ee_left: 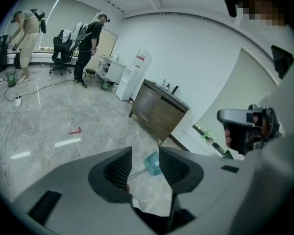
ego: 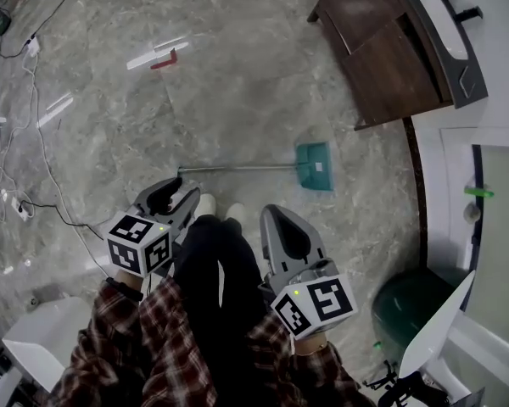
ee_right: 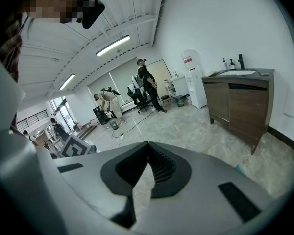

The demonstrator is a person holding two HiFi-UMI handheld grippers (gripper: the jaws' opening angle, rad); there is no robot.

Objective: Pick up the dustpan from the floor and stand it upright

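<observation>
One teal dustpan (ego: 314,165) lies flat on the floor (ego: 237,83) ahead of me, untouched. Its thin handle (ego: 237,168) could slip or swing if I pinch it off-centre. My left gripper (ego: 171,195) tilts down, jaws apart and empty; my right gripper (ego: 282,225), beside it, is closed on nothing.

We look over a grey marbled floor (ego: 237,100) that spreads out ahead of the left claw (ee_left: 145,155), glossy under long ceiling strip lights (ee_right: 112,44). Beyond that claw and to its right a dark wooden cabinet (ee_left: 159,111) stands against a white wall (ee_left: 201,58) — a white water dispenser (ee_left: 136,75) is just past it, and a black office chair (ee_left: 60,53) far off to the left. Ahead-right of the right claw (ee_right: 148,144) the cabinet carries a sink (ee_right: 237,73). Cables (ego: 21,142) trail over the floor, left of the left claw.
</observation>
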